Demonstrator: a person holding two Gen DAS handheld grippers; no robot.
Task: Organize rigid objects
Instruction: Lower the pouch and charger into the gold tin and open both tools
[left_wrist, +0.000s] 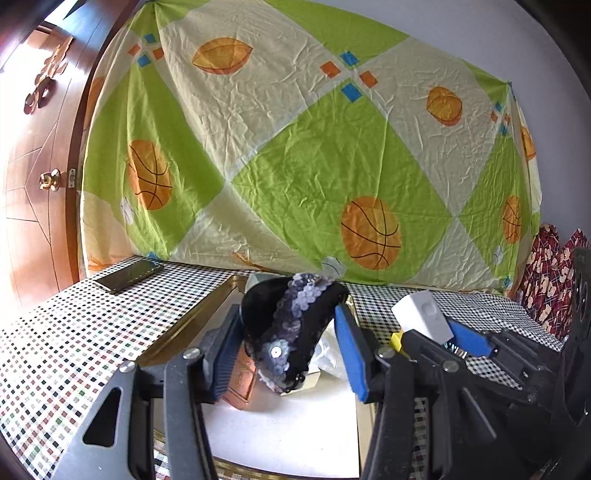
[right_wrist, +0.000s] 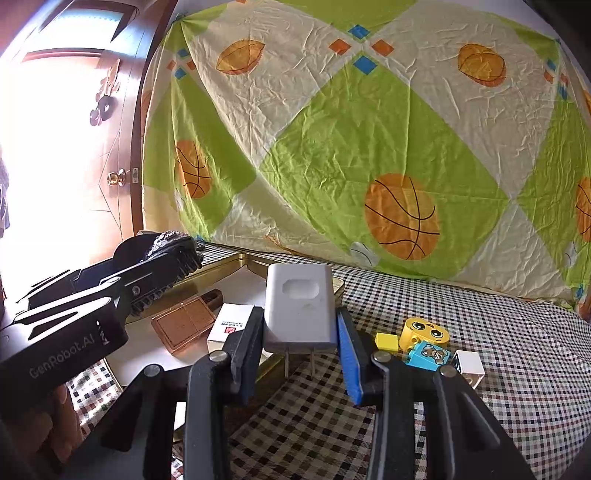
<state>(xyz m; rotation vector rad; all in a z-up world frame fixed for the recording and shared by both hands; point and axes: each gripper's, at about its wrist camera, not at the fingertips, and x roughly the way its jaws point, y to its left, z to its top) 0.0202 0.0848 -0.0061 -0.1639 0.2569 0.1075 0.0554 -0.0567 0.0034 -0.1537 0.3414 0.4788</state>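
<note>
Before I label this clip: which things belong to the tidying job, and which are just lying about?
Job: white plug adapter in right tongs; black sequinned headband in left tongs; gold-rimmed tray; yellow face block.
Lying about: dark smartphone; basketball-print sheet.

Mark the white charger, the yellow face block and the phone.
white charger (right_wrist: 301, 306), right wrist view, front face
yellow face block (right_wrist: 424, 332), right wrist view, printed face
phone (left_wrist: 129, 275), left wrist view, screen

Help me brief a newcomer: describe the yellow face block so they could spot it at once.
Start at the checkered tablecloth, right of the gold-rimmed tray. A small cluster of toy blocks lies there, just beyond the right gripper, which holds a white charger. The yellow face block is the rounded one with cartoon eyes, unlike the plain yellow cube beside it.
</note>
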